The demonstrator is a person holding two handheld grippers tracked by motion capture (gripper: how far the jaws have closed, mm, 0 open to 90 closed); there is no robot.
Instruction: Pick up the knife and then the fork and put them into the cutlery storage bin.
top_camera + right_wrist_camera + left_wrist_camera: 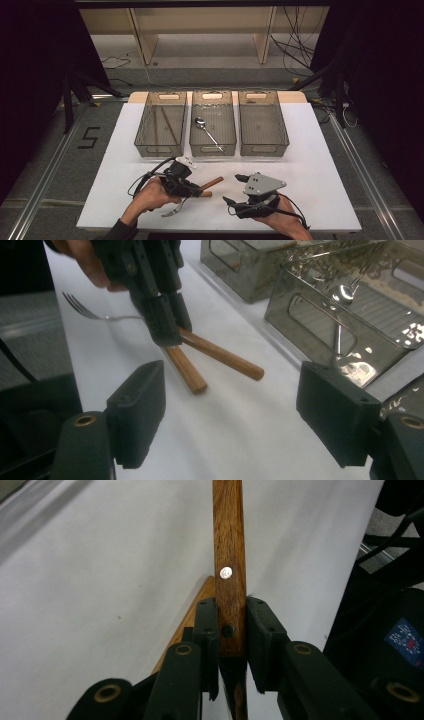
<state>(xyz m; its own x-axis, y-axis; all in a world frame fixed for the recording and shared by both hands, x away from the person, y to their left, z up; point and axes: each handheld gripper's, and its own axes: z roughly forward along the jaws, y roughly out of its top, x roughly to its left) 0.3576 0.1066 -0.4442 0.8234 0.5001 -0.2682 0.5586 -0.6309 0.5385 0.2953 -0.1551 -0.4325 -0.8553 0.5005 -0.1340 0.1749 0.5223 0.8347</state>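
Note:
My left gripper (196, 189) is shut on a wooden handle (229, 540) with a silver rivet, low over the white table near its front edge. A second wooden handle (192, 612) lies slanted beneath it, crossing under the jaws. In the right gripper view both handles (220, 356) (186, 371) fan out from the left gripper (164, 327), and fork tines (77, 305) stick out behind it. I cannot tell which handle the tines belong to. My right gripper (233, 188) stands open to the right of the handles, with nothing between its fingers (137, 412).
Three clear bins stand in a row at the back: the left bin (159, 149) holds thin dark sticks (163, 125), the middle bin (212, 148) a metal spoon (207, 131), the right bin (263, 148) nothing visible. White table (320, 180) stretches right of my grippers.

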